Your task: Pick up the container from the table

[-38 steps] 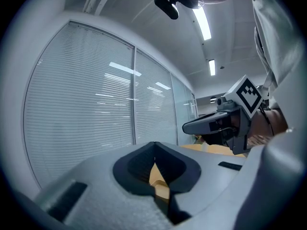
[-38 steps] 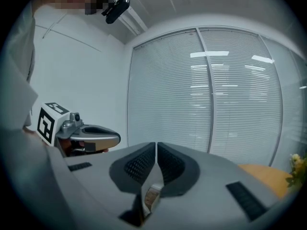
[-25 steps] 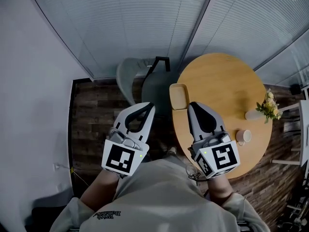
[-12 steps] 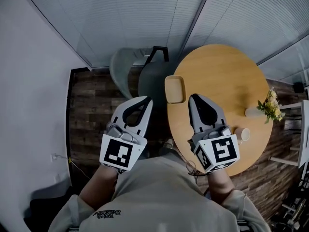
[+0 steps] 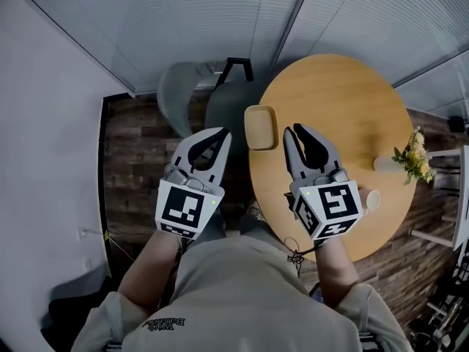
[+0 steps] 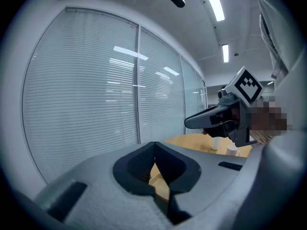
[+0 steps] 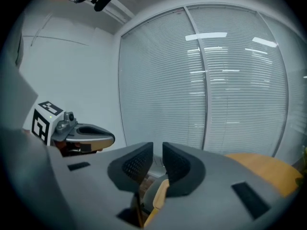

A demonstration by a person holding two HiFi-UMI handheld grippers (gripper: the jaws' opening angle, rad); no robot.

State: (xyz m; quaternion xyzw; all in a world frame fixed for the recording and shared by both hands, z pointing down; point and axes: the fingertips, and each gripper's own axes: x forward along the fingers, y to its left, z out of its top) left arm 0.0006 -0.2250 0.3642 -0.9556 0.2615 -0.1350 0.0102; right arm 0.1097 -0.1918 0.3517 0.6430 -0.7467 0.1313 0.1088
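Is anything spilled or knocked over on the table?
No spill. The vase of flowers and the cup stand upright. The tan container lies flat, very near the edge of the round table, by the gray chair.

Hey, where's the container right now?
In the head view, the container sits at the left edge of the round table, between the grey chair and the tips of the right gripper.

Shallow tan container [image 5: 261, 127] lies at table [image 5: 344, 101] edge.
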